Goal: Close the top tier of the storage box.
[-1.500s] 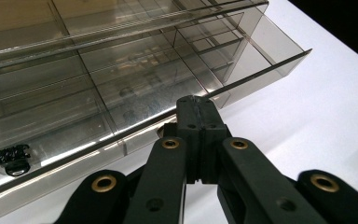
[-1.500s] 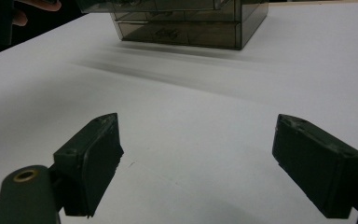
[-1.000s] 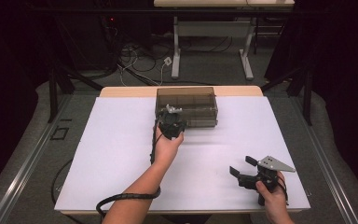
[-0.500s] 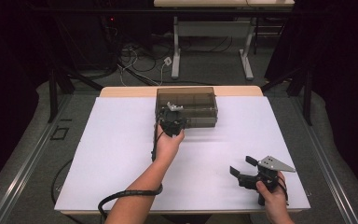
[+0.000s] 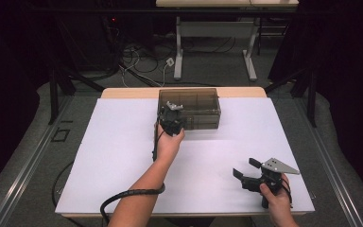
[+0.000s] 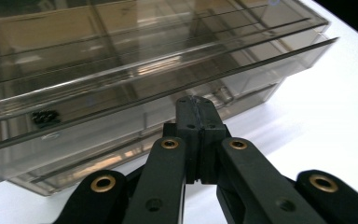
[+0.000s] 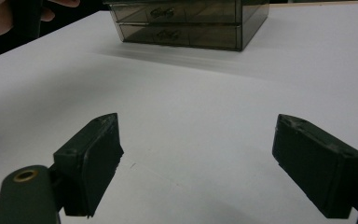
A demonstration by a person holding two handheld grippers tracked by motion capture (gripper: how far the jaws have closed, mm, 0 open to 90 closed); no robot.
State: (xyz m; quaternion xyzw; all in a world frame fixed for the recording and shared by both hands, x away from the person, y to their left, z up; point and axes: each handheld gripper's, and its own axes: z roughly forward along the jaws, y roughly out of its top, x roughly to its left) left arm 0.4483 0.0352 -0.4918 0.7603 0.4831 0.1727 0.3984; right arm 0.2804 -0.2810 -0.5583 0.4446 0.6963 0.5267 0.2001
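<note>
A: Where is the drawer box (image 5: 189, 109) found?

B: Just above the middle of the high view, at the far end of the white table (image 5: 113, 156). In the right gripper view it sits at the top centre, two smoky drawer fronts stacked one over the other.

A: And the left gripper (image 5: 171, 122)?

B: It is held against the box's near face, at its left end. In the left gripper view the jaws are seen pressed together, tips right at the edge of a drawer front (image 6: 205, 100) — whether a thin handle lip is pinched between them cannot be told.

A: Why would it be held so?

B: Probably so that a drawer can be drawn out; closed tips suit a small pull better than spread ones.

A: The right gripper (image 5: 248, 171)?

B: It is kept at the lower right of the high view, low over the table and well apart from the box. Its jaws stand wide with nothing between them — seemingly parked out of the way, ready for whatever the drawer yields.
</note>
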